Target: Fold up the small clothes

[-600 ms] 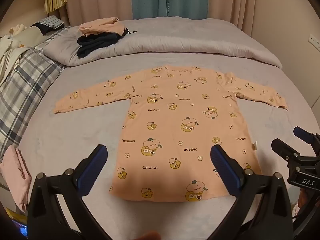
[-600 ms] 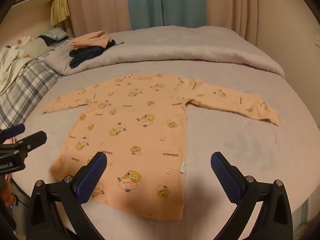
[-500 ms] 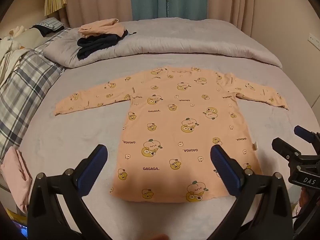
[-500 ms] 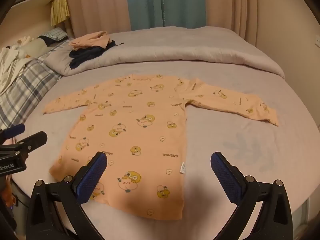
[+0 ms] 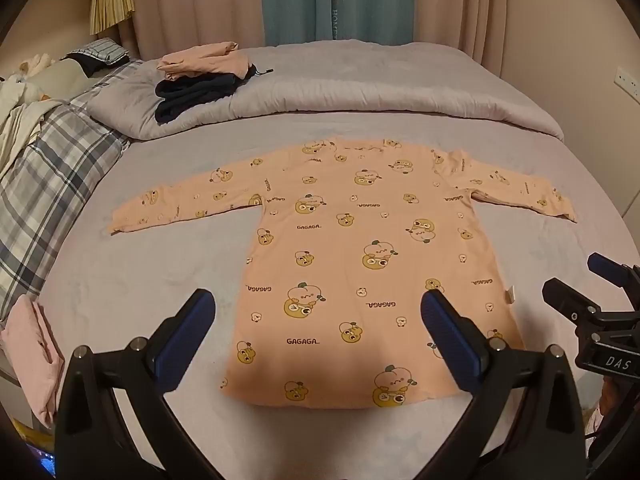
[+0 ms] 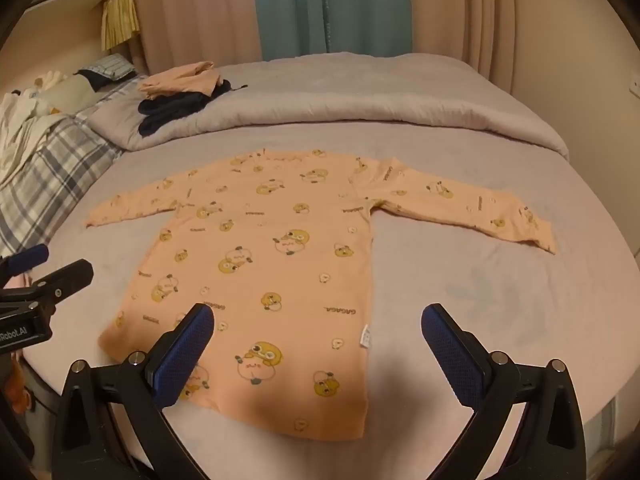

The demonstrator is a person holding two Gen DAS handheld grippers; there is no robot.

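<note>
Left gripper (image 5: pixel 318 320) at 6 o'clock in the left wrist view, jaws spread wide, nothing between the pads, hovering over the near hem of the shirt. Right gripper (image 6: pixel 318 332) at 6 o'clock in its own view, jaws also wide apart, empty, above the shirt's near right corner. Each gripper shows in the other's view: right one at 3–4 o'clock in the left view, left one at 9 o'clock in the right view.

Peach long-sleeve shirt (image 5: pixel 368 264) lies flat on the grey bed (image 5: pixel 132 280), centre of frame, hem toward the cameras, neckline at 12 o'clock, both sleeves stretched out to 9 and 3 o'clock. Cartoon print and "GAGAGA" lettering; small white tag on the right side seam.

Folded pink cloth (image 5: pixel 32 360) at 8 o'clock on the bed edge. Plaid blanket (image 5: pixel 44 176) at 9–10 o'clock. Behind the shirt, rolled grey duvet (image 5: pixel 360 92) across the bed. On it at 11 o'clock, pile of clothes (image 5: pixel 200 80): peach piece over dark navy. Pink and teal curtains (image 5: pixel 336 0) at 12 o'clock.
</note>
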